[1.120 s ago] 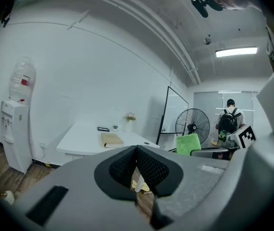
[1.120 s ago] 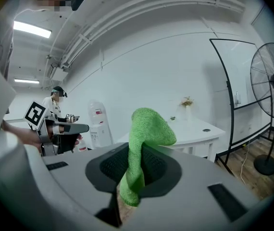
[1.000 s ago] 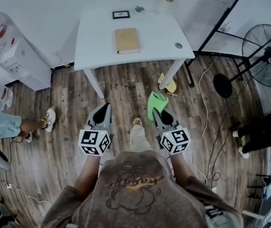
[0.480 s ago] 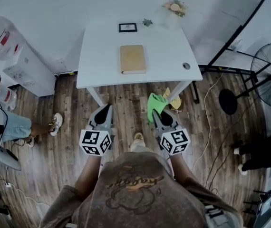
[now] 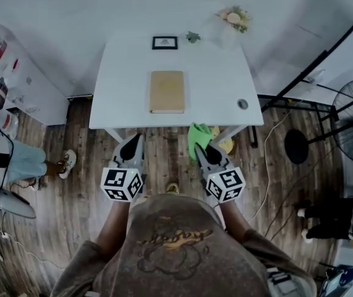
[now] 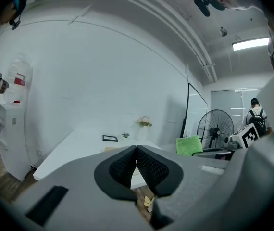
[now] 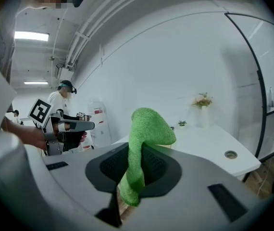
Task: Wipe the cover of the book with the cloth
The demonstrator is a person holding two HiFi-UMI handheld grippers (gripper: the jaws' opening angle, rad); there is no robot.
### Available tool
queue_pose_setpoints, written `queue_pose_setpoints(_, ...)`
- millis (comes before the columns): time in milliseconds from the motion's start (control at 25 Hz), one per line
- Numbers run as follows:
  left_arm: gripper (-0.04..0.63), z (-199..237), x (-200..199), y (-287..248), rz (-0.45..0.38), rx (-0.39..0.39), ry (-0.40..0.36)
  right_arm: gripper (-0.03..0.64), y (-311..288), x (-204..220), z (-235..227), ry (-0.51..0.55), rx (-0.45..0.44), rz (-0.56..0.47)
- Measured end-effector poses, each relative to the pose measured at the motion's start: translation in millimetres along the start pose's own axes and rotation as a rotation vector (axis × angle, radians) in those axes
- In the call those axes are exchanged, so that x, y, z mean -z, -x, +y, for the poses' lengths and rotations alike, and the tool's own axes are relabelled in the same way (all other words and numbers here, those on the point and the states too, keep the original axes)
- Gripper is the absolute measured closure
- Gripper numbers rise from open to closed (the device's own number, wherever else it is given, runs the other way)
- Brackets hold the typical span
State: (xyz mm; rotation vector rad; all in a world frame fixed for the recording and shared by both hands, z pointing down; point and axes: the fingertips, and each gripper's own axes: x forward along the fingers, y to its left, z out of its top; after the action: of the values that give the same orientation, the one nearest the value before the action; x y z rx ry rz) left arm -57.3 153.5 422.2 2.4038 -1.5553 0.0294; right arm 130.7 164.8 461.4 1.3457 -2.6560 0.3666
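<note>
Book: a tan book [image 5: 167,91] lies flat near the middle of the white table [image 5: 117,98], its long axis running near to far, spine edge not readable from here.
Cloth: a green cloth [image 7: 144,143] is pinched between the jaws of the right gripper [image 5: 201,148], its free end standing up above the jaw tips.
Right jaws: closed on the cloth, over the wooden floor [image 5: 77,190] just short of the table's near edge.
Left jaws: the left gripper [image 5: 135,142] has its tips together with nothing between them, also over the floor on the near side.
Key relation: the book lies ahead and beyond both grippers, roughly between their two lines; from the right jaws it sits far and a little to the left.
Nearer arm: about equal, but the right one carries the cloth.
Likely next move: reach the cloth forward and leftward over the table edge onto the cover, then stroke along the book's near-far length.
</note>
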Motion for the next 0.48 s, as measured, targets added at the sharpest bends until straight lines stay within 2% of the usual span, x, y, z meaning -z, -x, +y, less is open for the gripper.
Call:
queue_pose_setpoints(200, 0.592, 13, -1, -27, 0.006, -0.033, 0.008, 0.555, -26, 2, -25, -0.014, -0.021, 0.032)
queue_pose_setpoints(480, 0.592, 35, 4, -55, 0.031, -0.062, 0.020, 0.555, -60, -4, -38, -0.007, -0.054, 0.046)
